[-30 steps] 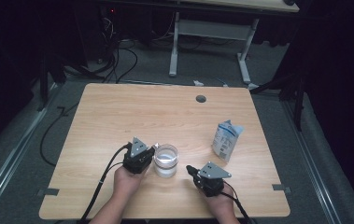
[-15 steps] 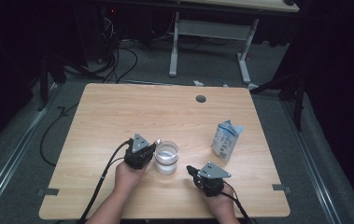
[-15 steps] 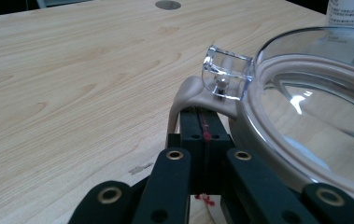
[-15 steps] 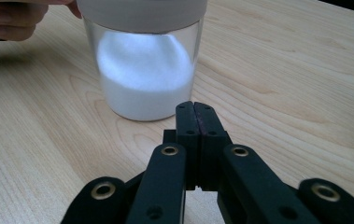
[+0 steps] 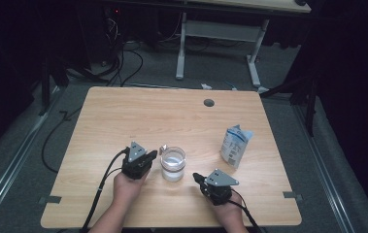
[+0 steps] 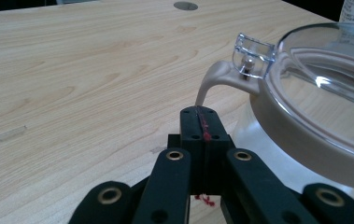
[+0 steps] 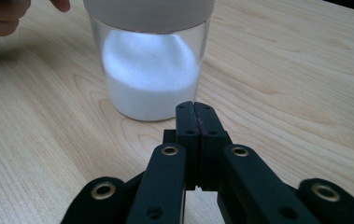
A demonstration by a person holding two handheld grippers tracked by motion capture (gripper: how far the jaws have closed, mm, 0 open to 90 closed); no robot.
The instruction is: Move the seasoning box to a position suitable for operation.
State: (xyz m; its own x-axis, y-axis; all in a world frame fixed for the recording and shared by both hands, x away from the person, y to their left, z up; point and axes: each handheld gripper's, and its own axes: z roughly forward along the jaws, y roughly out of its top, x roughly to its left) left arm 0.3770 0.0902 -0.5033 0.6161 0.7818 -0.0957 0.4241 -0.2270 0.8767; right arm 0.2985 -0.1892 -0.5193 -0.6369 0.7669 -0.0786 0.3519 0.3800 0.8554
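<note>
A clear jar [image 5: 173,164] of white powder (lid on) stands on the wooden surface [image 5: 123,116] between both grippers. The left gripper [image 5: 148,158] sits just left of it, the right gripper [image 5: 197,176] near its right; both have fingers closed, empty.

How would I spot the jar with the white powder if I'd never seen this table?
Find the wooden table and look near its front edge. The jar stands between the two grippers: clear, with a beige collar and see-through lid, unlike the blue-and-white bag farther right.
</note>
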